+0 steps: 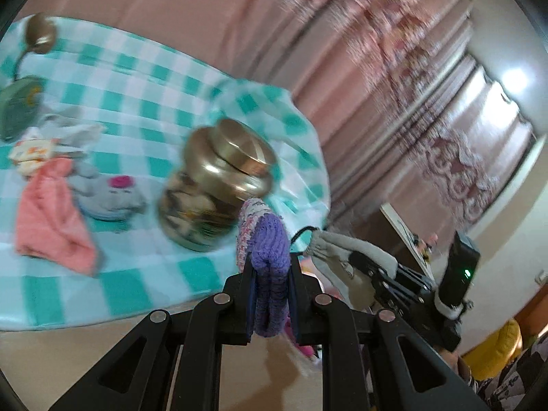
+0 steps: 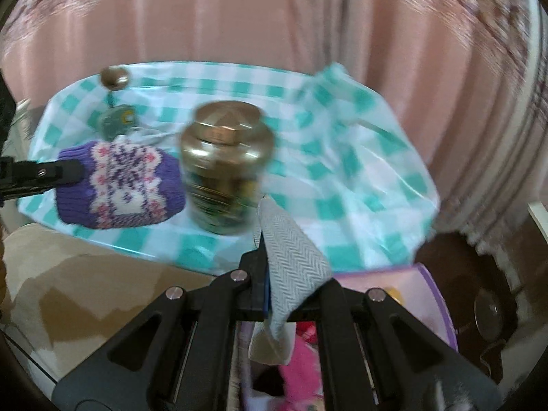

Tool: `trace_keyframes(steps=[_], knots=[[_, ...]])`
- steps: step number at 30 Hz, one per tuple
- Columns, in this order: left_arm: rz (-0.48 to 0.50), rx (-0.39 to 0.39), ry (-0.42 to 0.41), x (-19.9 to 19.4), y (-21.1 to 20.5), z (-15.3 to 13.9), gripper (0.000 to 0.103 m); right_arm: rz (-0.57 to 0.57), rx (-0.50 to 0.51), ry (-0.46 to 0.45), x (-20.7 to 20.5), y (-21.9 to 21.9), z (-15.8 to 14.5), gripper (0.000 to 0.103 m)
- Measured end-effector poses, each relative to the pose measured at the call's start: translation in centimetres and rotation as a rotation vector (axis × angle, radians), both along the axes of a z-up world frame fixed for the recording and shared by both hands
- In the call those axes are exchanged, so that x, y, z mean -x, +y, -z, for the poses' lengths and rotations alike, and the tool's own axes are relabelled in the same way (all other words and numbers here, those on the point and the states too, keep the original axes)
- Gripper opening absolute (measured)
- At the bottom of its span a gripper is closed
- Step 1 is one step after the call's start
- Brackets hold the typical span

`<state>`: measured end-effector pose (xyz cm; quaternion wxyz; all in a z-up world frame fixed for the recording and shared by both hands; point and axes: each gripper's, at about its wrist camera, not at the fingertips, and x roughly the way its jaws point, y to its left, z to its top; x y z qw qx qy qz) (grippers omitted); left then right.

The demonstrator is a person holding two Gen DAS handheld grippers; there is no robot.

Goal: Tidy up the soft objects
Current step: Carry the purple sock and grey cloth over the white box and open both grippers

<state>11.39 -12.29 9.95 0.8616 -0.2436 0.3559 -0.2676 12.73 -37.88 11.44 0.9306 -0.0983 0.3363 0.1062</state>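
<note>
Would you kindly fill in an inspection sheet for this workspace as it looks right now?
Surface: checked tablecloth, rumpled at right.
Job's things: purple knit piece and grey herringbone cloth held; pink cloth and grey sock lie on the tablecloth; pink box below the table edge.
Clutter: brass-lidded jar.
Grippers: left gripper shut on the purple knit piece; right gripper shut on the grey herringbone cloth.
Cables: nothing seen.
Surroundings: pink curtain.
</note>
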Motion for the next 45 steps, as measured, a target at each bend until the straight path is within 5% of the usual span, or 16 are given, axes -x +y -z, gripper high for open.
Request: trace_keyframes(steps=[14,24,28,37,40,45], knots=[[0.221,-0.044,0.035,-2.4,-11.3,1.0,0.016,0.278,-0.026,0.048,-1.6,-12.3,1.2,0.006],[0.309,-0.079,0.047,-3.5,-16.5,1.7,0.016,0.360,-0.007,0.106,-2.5,-15.3,2.8,0.006],[0.292,-0.148,0.115,-4.7,-17.7,3.3,0.043,0.394,0.016,0.147,-2.9,-15.9,3.7,0.007],[0.278,-0.159,0.128,-4.6,-16.7,3.8,0.045,0.416,0.020,0.199,-3.0,-16.3,4.7,0.009],[0.270,-0.165,0.121,-4.1,-16.2,3.4,0.045,0.413,0.024,0.202,-3.0,-16.0,4.7,0.016],[0.245,-0.198,0.096,-3.5,-15.1,3.1,0.050,0.399,0.014,0.180,-2.7,-15.4,4.2,0.047]])
